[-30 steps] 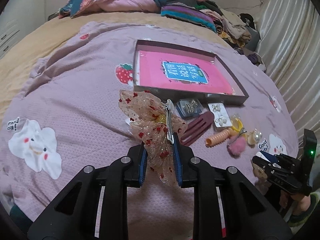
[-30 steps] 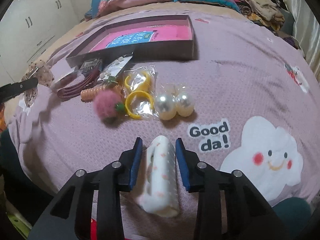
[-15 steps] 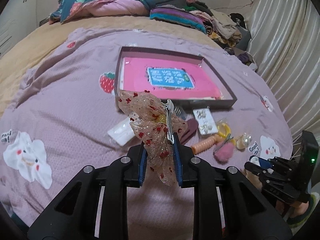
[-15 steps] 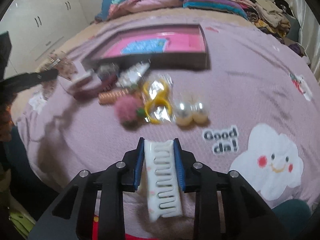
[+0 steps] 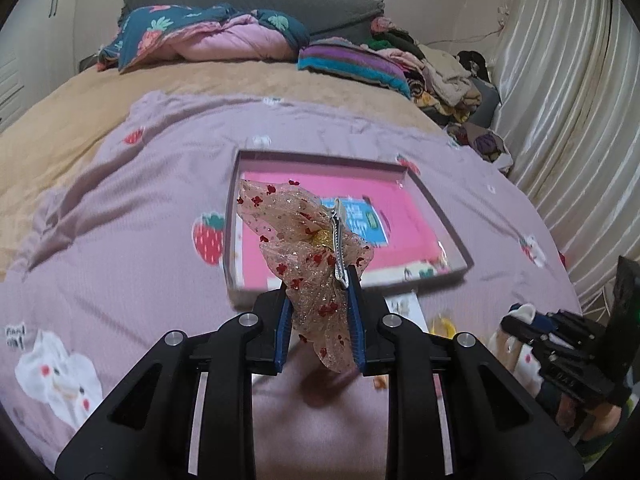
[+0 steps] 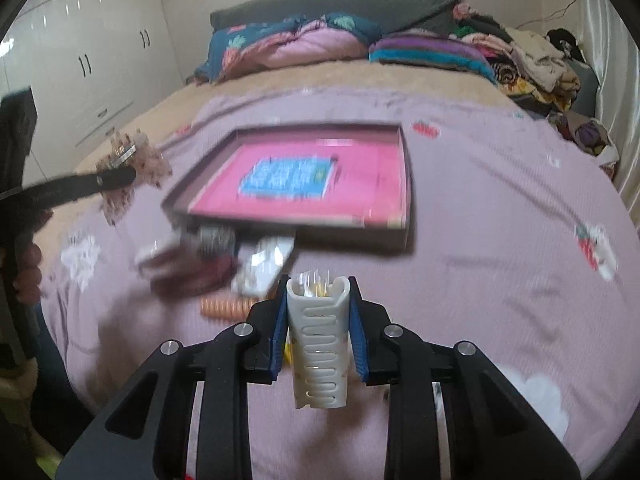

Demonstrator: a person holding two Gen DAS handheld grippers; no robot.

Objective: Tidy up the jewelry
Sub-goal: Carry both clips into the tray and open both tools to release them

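My left gripper (image 5: 320,300) is shut on a sheer beige bow hair clip (image 5: 308,240) with red dots, held above the bed in front of the pink-lined box (image 5: 424,196). My right gripper (image 6: 319,312) is shut on a white claw hair clip (image 6: 319,356), lifted above the bed. The box also shows in the right wrist view (image 6: 406,184). Loose pieces lie in front of it: an orange spiral tie (image 6: 226,307), a dark red clip (image 6: 188,276), packets (image 6: 264,264). The right wrist view is blurred.
The purple blanket (image 5: 120,208) covers the bed. Pillows and folded quilts (image 5: 208,36) lie at the head, a clothes pile (image 5: 444,76) at the far right, a curtain (image 5: 576,120) along the right side. White wardrobes (image 6: 80,60) stand to the left.
Both grippers have risen and moved toward the box. The right gripper picked up the white claw clip from the blanket and turned it. The bow stays held in the left gripper.
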